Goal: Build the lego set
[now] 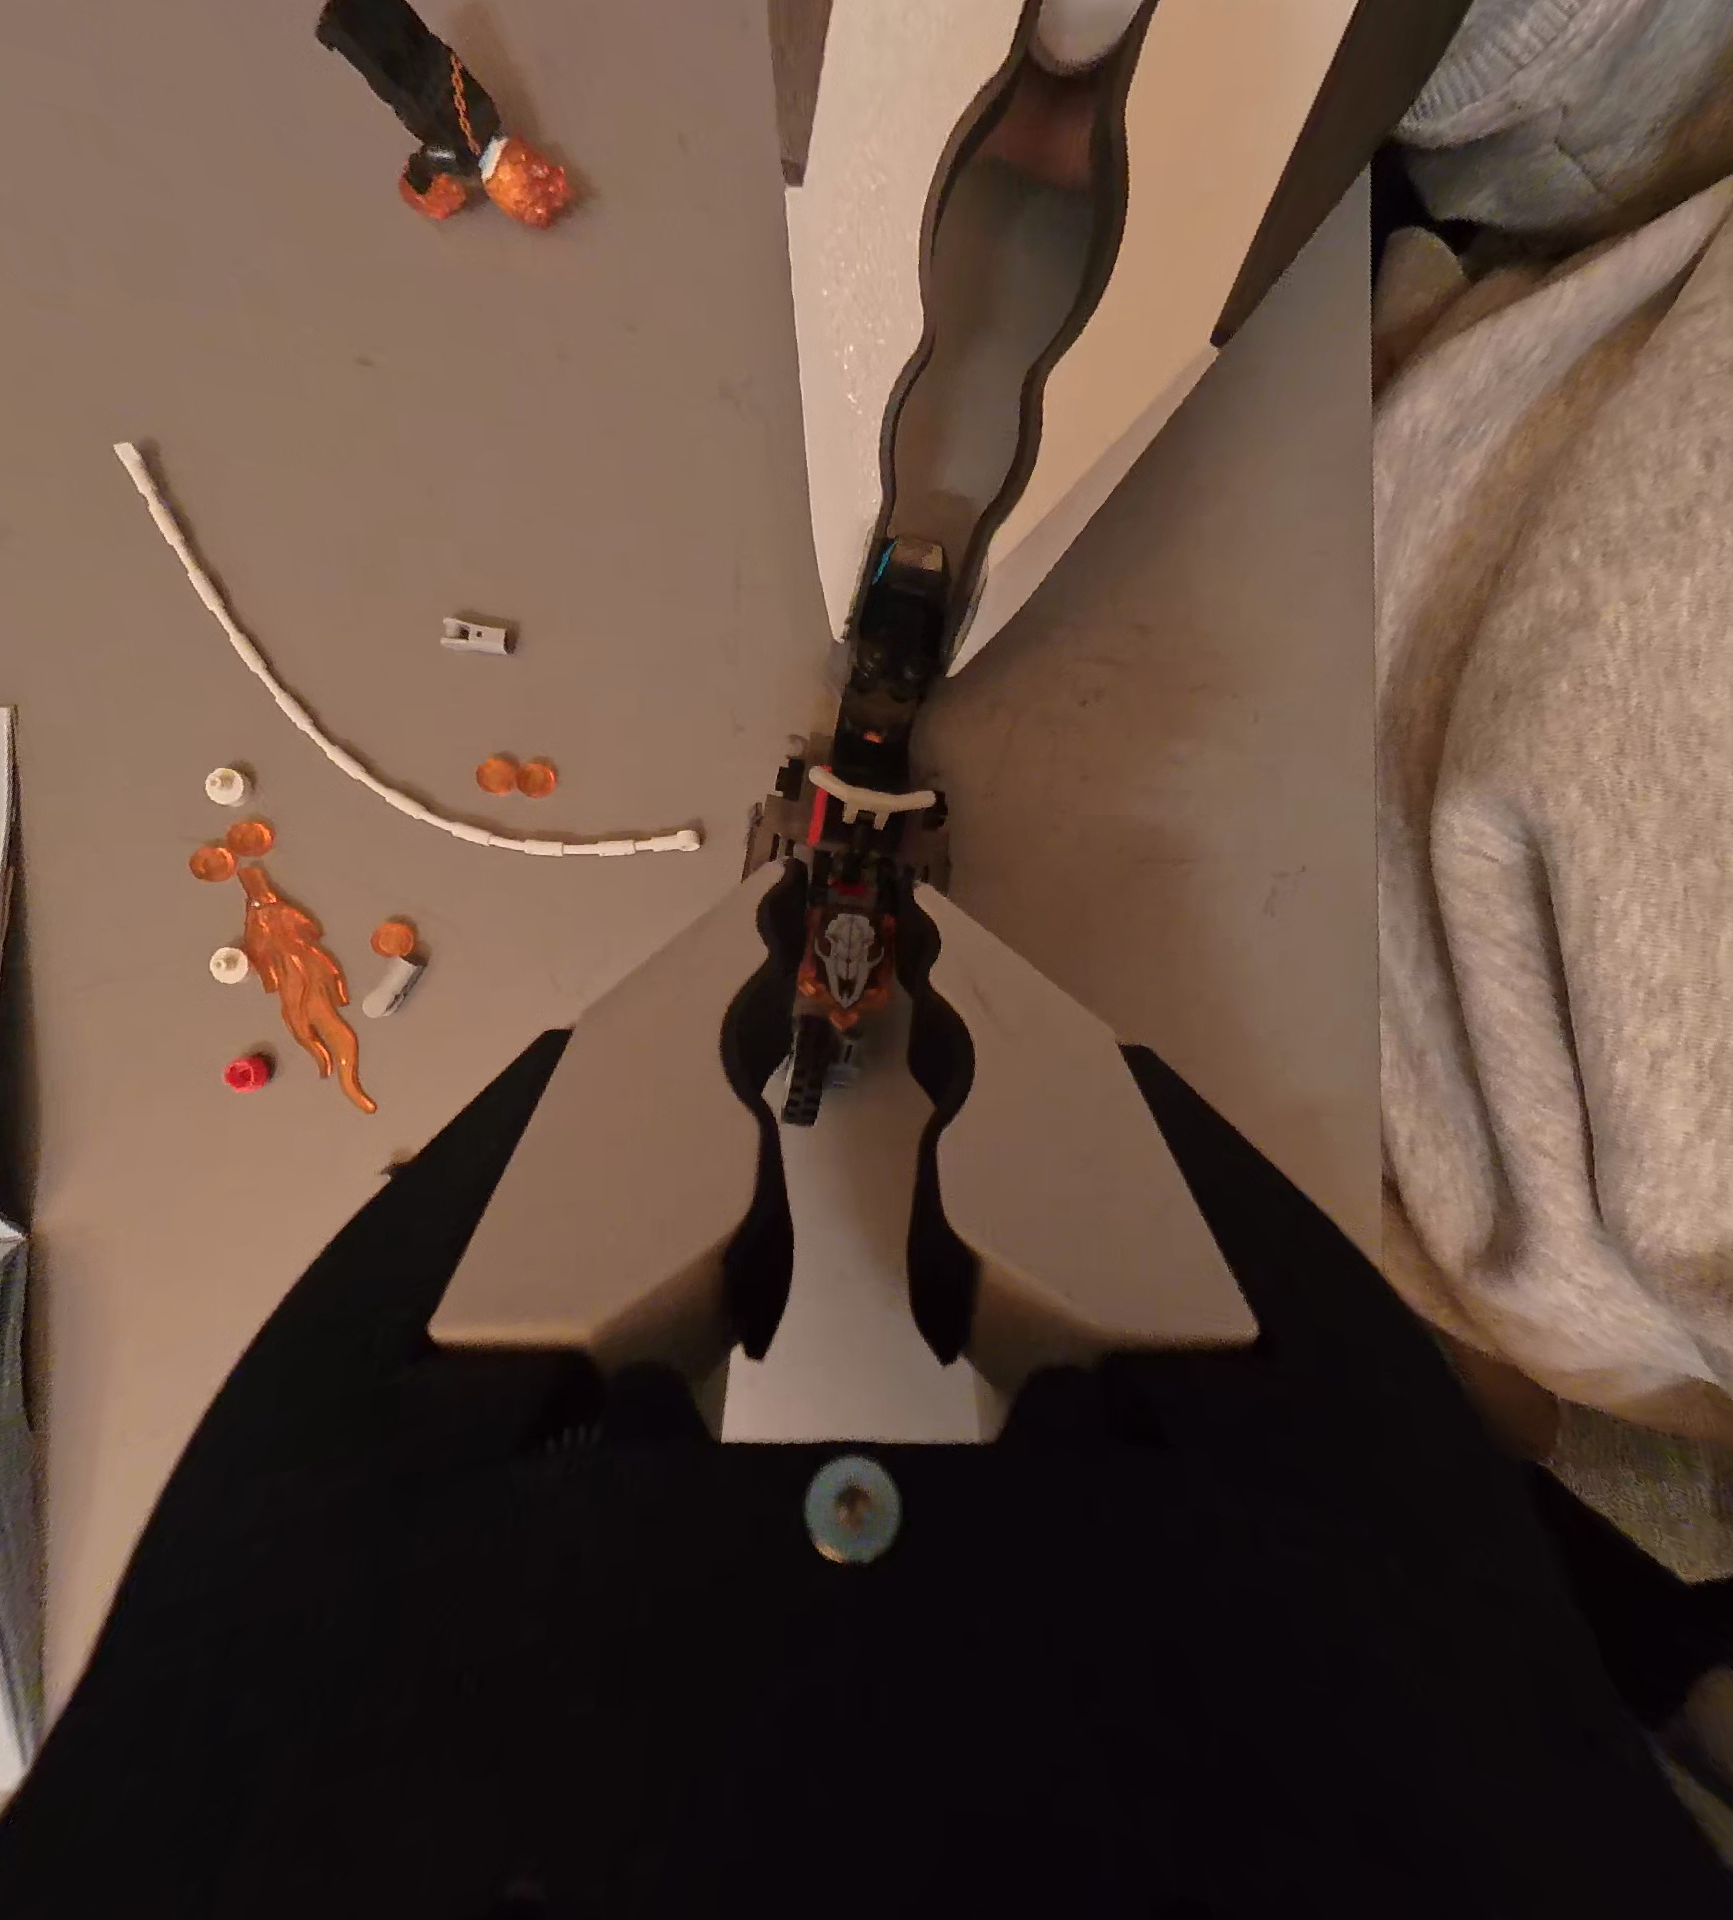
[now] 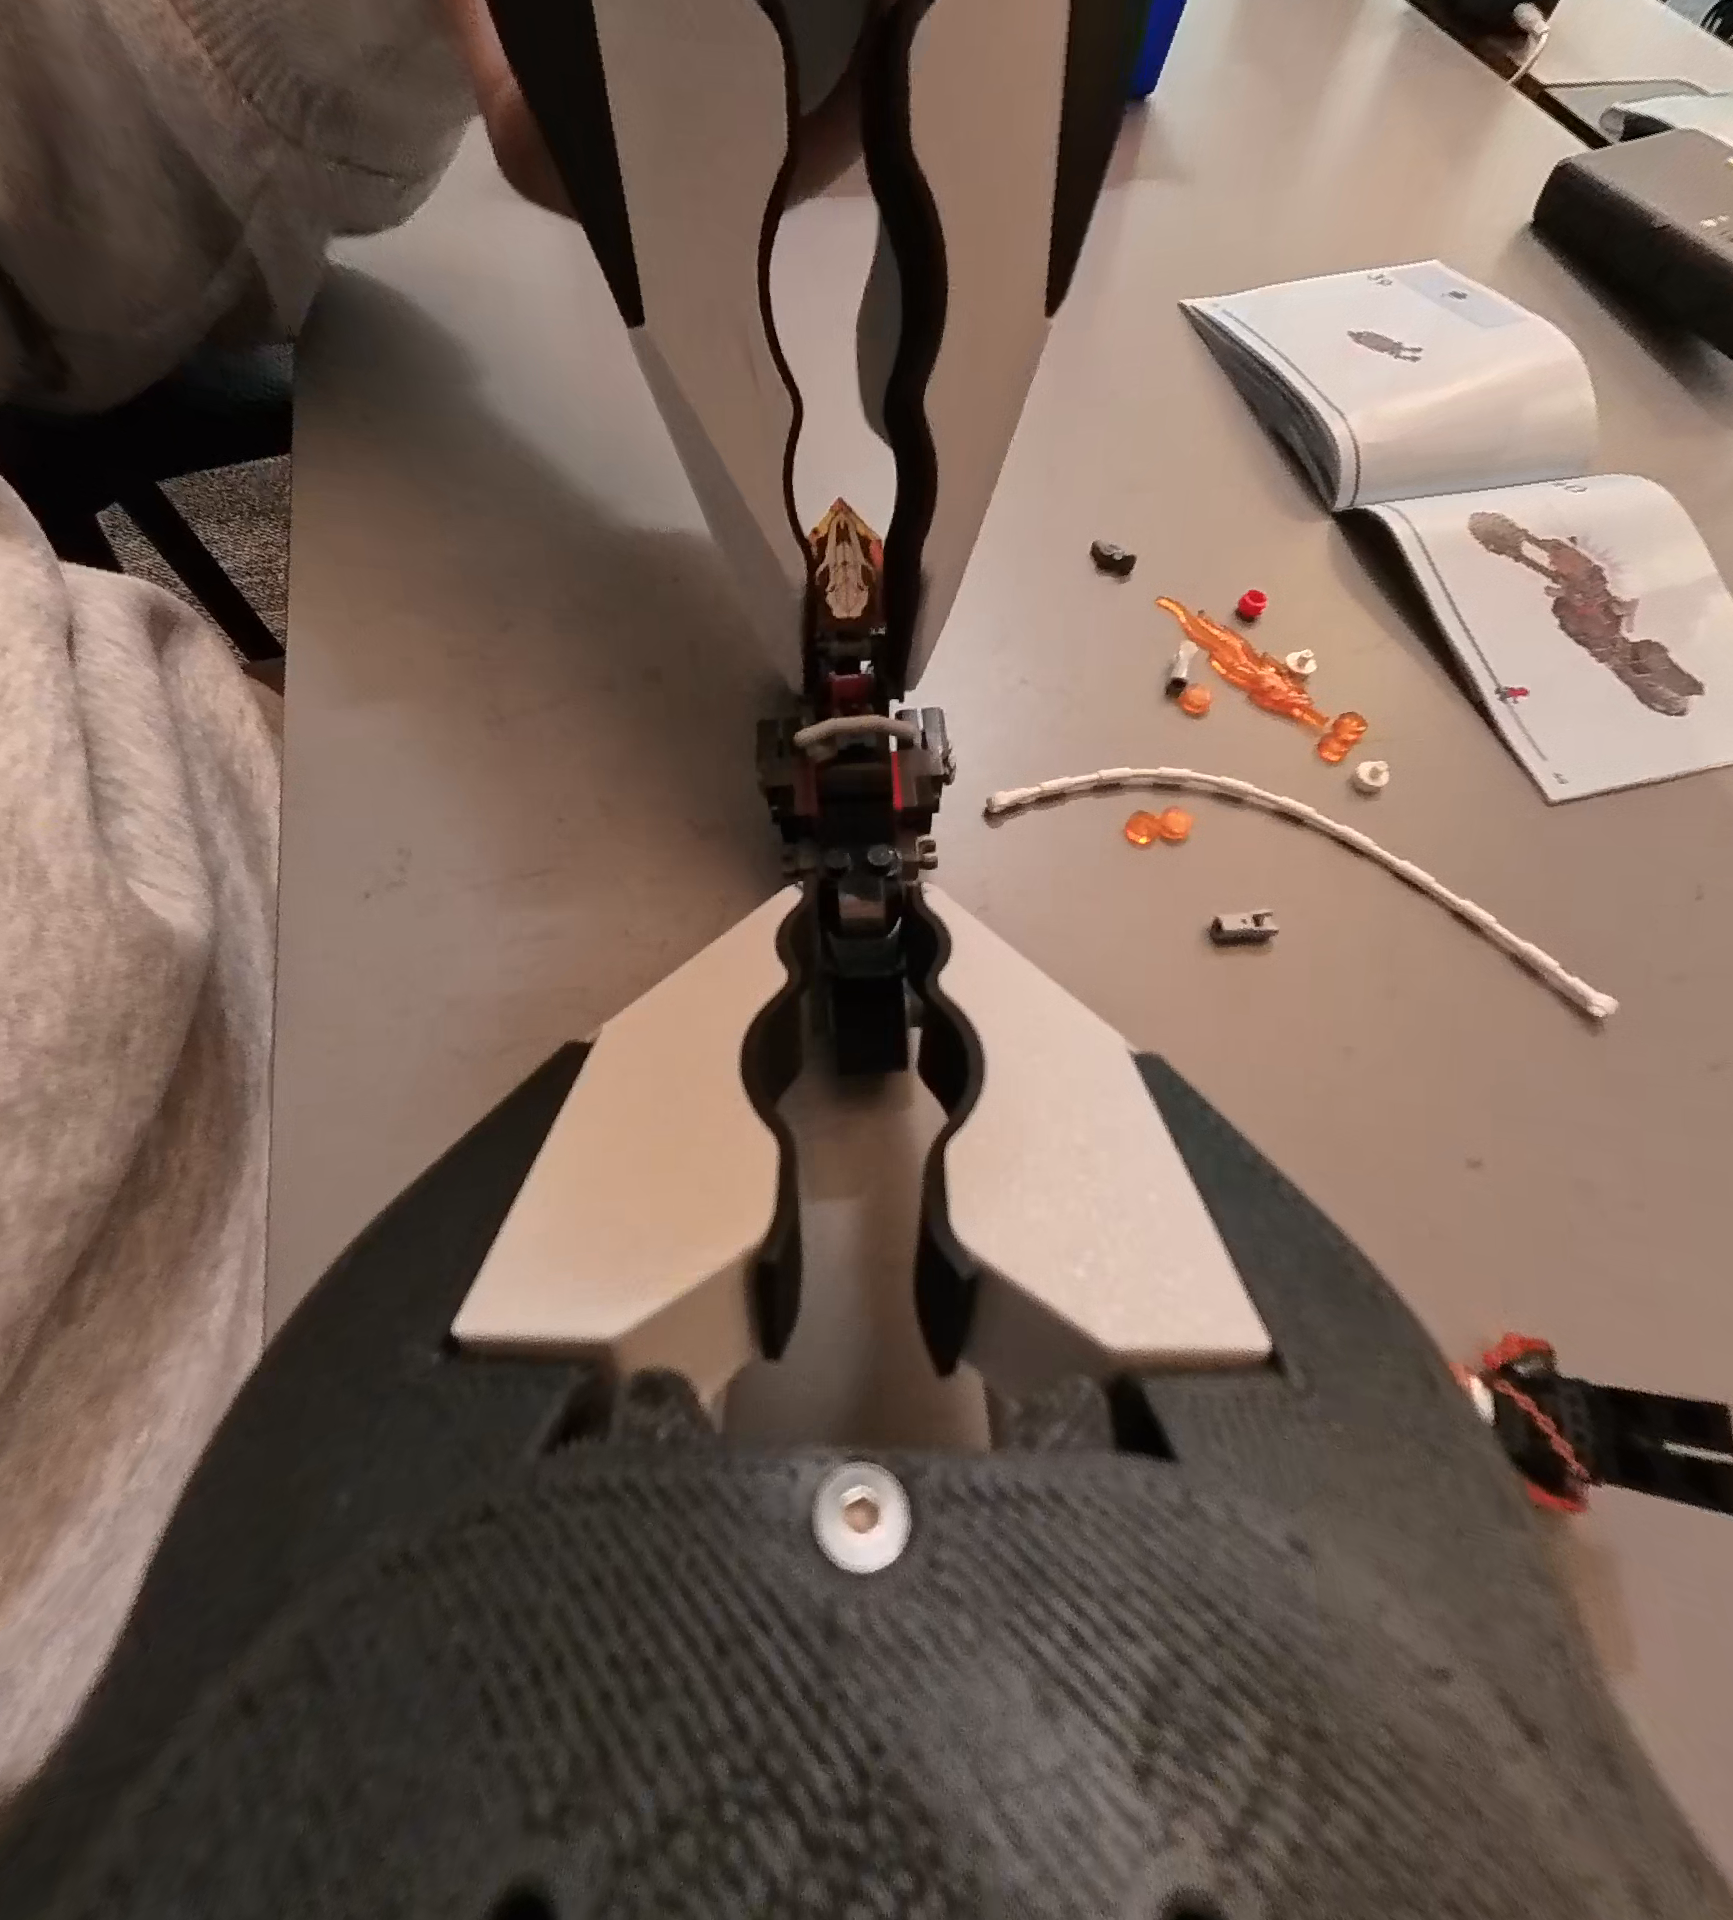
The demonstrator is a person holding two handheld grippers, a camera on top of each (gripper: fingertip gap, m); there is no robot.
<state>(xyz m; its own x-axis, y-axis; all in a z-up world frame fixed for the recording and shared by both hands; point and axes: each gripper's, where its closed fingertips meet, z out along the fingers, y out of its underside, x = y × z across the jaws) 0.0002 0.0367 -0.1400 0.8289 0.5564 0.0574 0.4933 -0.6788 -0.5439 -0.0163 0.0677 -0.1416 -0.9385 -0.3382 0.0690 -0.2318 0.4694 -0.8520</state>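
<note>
Two grippers are being used on one toy at the same time. The left gripper (image 1: 846,997) is being squeezed around the front end of the toy bike (image 1: 857,894), where the skull plate sits. The right gripper (image 2: 867,977) is being clamped on the back end, on the black part. The bike is being held between them just over the table (image 1: 426,436), near the edge by the person's grey sweater (image 1: 1568,831).

Many loose pieces are being kept for later beside it: a long white chain (image 1: 322,717), an orange flame (image 1: 306,987), small orange studs (image 1: 517,776), a red stud (image 1: 249,1072), a small grey clip (image 1: 477,634) and a little black figure (image 1: 436,94). The open booklet (image 2: 1527,520) is lying past them.

It seems the bike is being steadied or pressed together. For this to be done well, both ends should be gripped gently and kept in a straight line, so nothing is bent or popped off. The thin white bar (image 1: 872,795) across the middle should be left free.
</note>
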